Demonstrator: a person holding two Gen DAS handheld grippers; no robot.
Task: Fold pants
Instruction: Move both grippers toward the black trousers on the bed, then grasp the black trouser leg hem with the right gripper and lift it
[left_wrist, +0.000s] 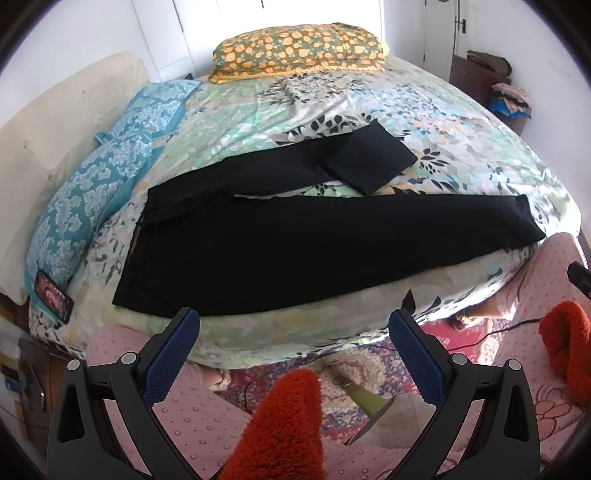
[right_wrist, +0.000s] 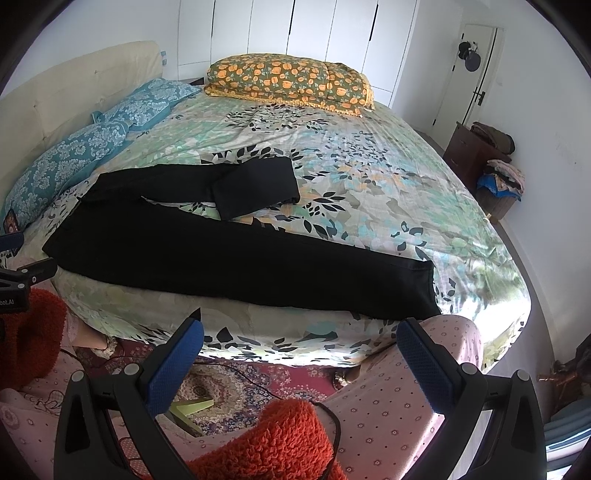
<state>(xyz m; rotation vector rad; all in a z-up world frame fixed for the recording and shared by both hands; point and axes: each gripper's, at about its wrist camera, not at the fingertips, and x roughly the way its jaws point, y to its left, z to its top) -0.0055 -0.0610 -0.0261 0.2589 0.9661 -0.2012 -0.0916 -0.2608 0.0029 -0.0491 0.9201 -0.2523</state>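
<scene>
The big bed with the thin, soft sheet printed with green, blue and black leaves fills most of both views. The sheet has small wrinkles, and it curves down over the near edge of the bed.

On the near part of the bed lie the long black cloth pants. They are spread out flat, with the waist end to the left and the legs pointing right. The near leg lies straight, and its end reaches close to the bed's edge. The far leg has its end bent back over itself, so it looks shorter. The cloth looks smooth, dark and floppy. I think the folding has barely begun: the legs are not laid on top of each other, and the pants are still at full length. Almost all of the job is left.

At the far side sits a puffy pillow with orange flowers. Two blue pillows with white swirls lean near the cream padded headboard.

The left gripper is near the bed's edge, low and in front of the waist part. Its blue bumpy pads are spread wide apart and hold nothing. The right gripper is near the leg end, also spread wide and empty. Neither one touches the pants.
</scene>
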